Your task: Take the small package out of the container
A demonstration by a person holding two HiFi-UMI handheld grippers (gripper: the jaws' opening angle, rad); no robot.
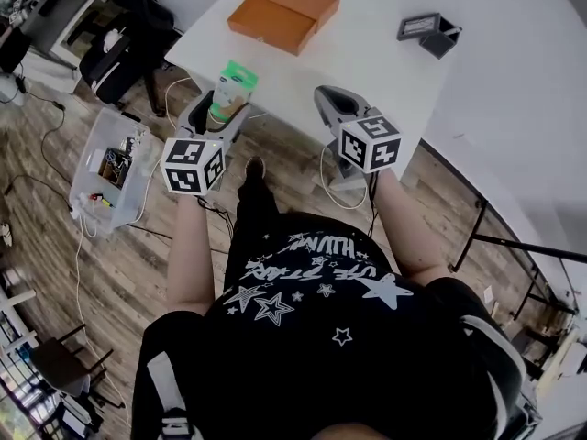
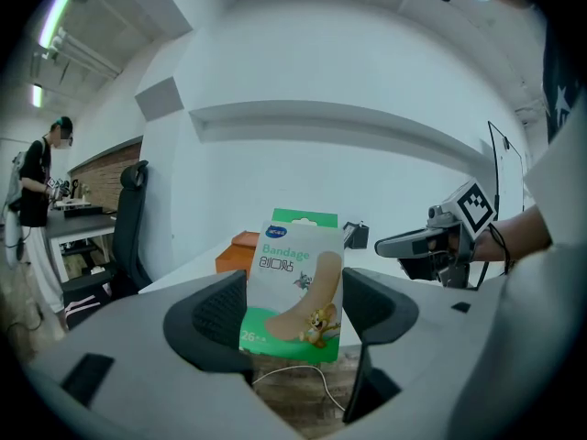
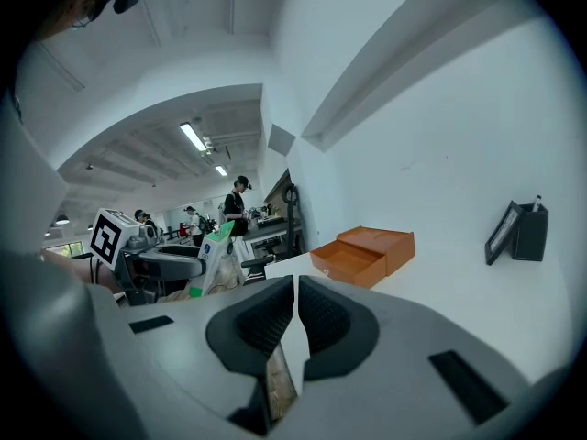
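My left gripper [image 1: 226, 108] is shut on the small package [image 1: 235, 82], a green and white bandage pack held upright by its side edges, in the air just off the near edge of the white table [image 1: 385, 71]. In the left gripper view the package [image 2: 293, 287] fills the gap between the pads. The container, an orange box [image 1: 284, 9] with its drawer pulled out, lies at the table's far side and shows too in the right gripper view as the orange box [image 3: 362, 253]. My right gripper [image 1: 332, 105] is shut on nothing, level with the left one by the table edge.
A black pen holder [image 1: 429, 33] stands on the table to the right of the box. A clear plastic bin [image 1: 110, 168] of odds and ends and loose cables lie on the wooden floor at the left. A black office chair [image 2: 128, 236] and people stand further back.
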